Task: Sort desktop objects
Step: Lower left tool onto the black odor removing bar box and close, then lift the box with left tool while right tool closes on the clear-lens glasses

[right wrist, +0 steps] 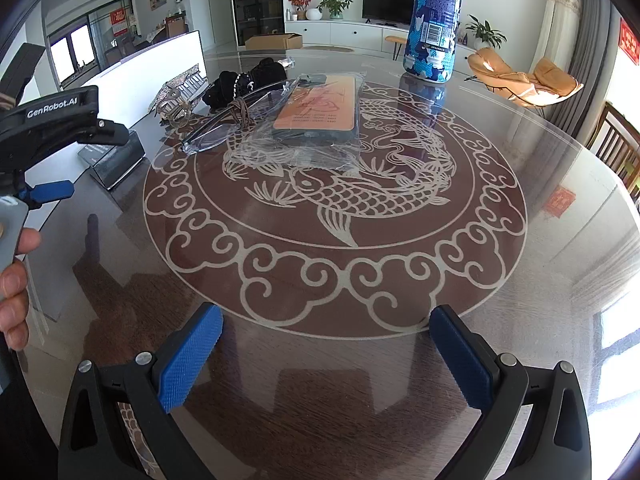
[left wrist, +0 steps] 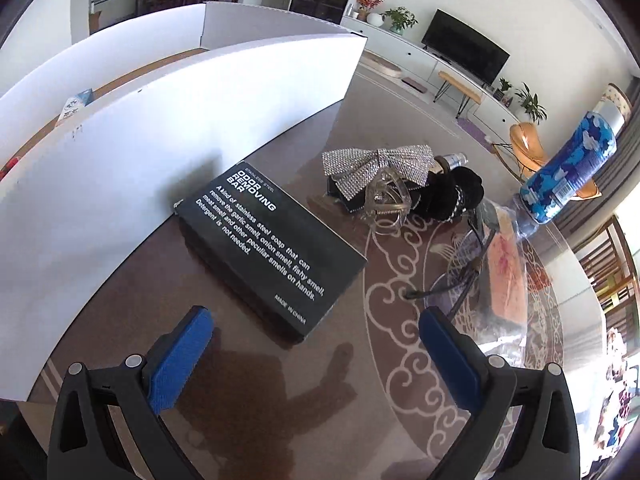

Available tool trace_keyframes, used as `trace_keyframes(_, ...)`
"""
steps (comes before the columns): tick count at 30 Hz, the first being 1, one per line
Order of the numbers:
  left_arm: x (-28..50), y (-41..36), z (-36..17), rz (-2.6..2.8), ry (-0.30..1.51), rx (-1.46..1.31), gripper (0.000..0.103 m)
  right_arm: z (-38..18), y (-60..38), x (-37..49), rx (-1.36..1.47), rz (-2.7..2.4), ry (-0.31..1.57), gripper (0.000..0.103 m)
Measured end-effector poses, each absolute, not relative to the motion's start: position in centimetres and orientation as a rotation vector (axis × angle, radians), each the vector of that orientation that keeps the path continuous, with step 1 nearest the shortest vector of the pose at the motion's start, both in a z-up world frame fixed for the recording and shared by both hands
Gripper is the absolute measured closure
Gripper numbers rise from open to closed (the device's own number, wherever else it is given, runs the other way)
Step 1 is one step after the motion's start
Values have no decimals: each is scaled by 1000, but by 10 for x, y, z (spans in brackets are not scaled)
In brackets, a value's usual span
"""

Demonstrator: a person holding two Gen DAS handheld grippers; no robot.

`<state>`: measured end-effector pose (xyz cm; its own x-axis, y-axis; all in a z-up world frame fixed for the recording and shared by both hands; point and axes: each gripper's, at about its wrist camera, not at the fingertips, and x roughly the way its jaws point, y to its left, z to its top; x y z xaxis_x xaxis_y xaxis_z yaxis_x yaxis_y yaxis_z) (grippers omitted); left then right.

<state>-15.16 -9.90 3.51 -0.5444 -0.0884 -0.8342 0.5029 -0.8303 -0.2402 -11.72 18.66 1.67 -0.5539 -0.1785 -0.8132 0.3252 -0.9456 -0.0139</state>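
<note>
glass table with a carp pattern carries the clutter. left gripper hangs with its blue pads wide apart just short of the black box, which lies flat beside the white bin. behind the box sit a bow, a clear clip and a black scrunchie. right gripper is spread too, holding nothing, over bare glass. a wrapped case lies mid-table, glasses touching its wrap, the blue bottle upright behind.

Blue camouflage bottle; black white-lettered box.
</note>
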Motion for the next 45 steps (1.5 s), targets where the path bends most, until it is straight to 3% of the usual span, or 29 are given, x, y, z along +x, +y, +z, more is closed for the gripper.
trace_keyframes(10, -197, -124, 11, -2169, 668, 1263, 0, 17, 180, -114, 1279, -2495, 257, 0)
trace_keyframes(17, -209, -107, 8, -2272, 405, 1318, 0, 17, 180, -114, 1278, -2493, 256, 0)
trace_keyframes(19, -194, -109, 11, -2348, 390, 1243, 15, 17, 180, -114, 1278, -2493, 256, 0)
trace_keyframes(21, -184, -109, 12, -2380, 310, 1211, 41, 17, 180, -114, 1278, -2493, 256, 0)
trace_keyframes(22, -179, -110, 12, -2412, 290, 1205, 45, 17, 180, -114, 1278, -2493, 256, 0)
trace_keyframes(38, -75, -111, 14, -2681, 182, 1273, 45, 19, 181, -112, 1253, -2491, 237, 0)
trace_keyframes(42, -75, -112, 14, -2683, 189, 1265, 45, 39, 167, -113, 1149, -2321, -78, 0)
trace_keyframes(45, -74, -110, 13, -2684, 188, 1263, 45, 50, 129, -136, 1148, -2205, -190, 0)
